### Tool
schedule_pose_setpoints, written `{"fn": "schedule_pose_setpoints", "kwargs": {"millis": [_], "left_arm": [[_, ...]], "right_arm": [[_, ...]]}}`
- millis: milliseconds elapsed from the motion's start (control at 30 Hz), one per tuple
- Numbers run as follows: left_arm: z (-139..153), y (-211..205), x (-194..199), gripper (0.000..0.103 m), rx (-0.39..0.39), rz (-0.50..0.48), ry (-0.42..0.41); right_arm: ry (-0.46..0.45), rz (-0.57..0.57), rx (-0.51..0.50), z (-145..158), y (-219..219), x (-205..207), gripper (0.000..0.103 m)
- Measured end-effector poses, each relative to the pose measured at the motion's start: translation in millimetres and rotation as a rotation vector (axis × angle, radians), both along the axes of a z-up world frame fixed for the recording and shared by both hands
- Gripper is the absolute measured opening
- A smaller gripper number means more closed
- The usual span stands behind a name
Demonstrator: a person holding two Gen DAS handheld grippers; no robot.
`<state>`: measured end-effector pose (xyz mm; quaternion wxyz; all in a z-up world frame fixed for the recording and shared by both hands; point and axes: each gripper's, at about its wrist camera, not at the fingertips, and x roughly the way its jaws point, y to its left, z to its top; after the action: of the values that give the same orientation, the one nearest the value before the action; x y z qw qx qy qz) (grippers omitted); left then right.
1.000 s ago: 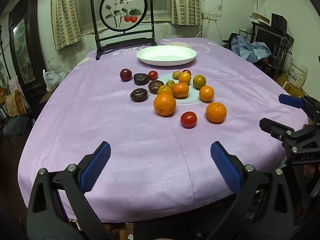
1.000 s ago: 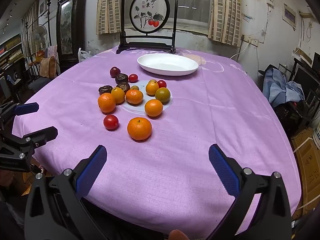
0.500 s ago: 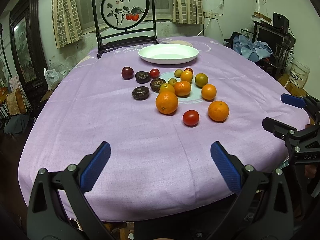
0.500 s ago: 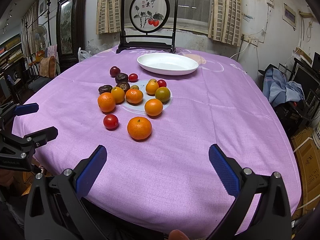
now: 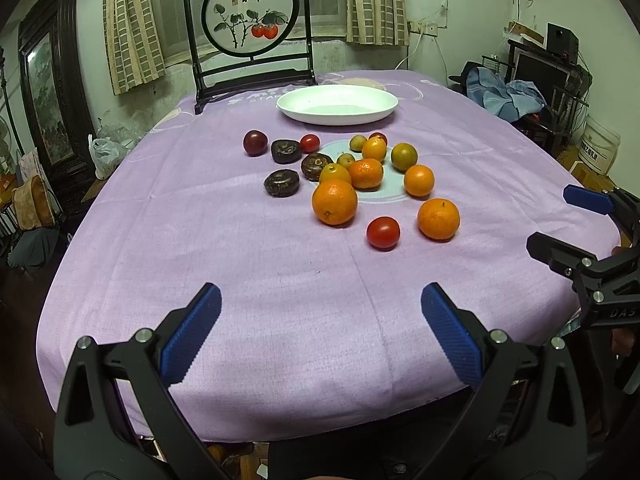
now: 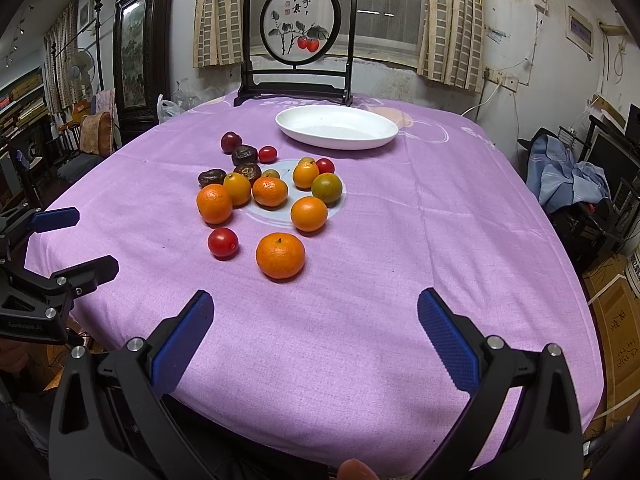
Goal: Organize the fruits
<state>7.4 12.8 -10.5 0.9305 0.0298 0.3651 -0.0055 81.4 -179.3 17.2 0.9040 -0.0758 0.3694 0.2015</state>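
both grippers hover over the near edge of a table covered in a purple cloth point(image 5: 200, 240), side by side and apart. the left gripper point(image 5: 320, 320) has its blue-padded jaws spread wide with nothing between them, and the right gripper point(image 6: 312, 324) is just as wide and holds nothing.

the fruits sit in a loose cluster around a pale round print on the cloth, mid-table. nearest the grippers lie a large orange point(image 6: 280, 255) and, just to its left, a red tomato point(image 6: 223, 243). farther in, another large orange point(image 5: 334, 202) sits at the left of the group, with smaller oranges and a greenish citrus point(image 6: 327, 188) around the print. three dark wrinkled fruits point(image 5: 281, 182) and a dark plum point(image 5: 255, 142) lie at the far left of the cluster.

beyond the fruits stands a white oval dish point(image 5: 372, 96), well apart from them, and behind it a framed round painting point(image 6: 299, 28) on a dark stand.
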Motion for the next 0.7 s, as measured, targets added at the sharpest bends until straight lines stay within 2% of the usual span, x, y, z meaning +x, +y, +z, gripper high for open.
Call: {"fn": "schedule_pose_setpoints", "kwargs": {"millis": [700], "left_arm": [[-4.1, -1.3, -1.3, 0.101, 0.008, -0.005, 0.006]], "right_arm": [[0.002, 0.0, -0.002, 0.9, 0.3, -0.4, 0.102]]}}
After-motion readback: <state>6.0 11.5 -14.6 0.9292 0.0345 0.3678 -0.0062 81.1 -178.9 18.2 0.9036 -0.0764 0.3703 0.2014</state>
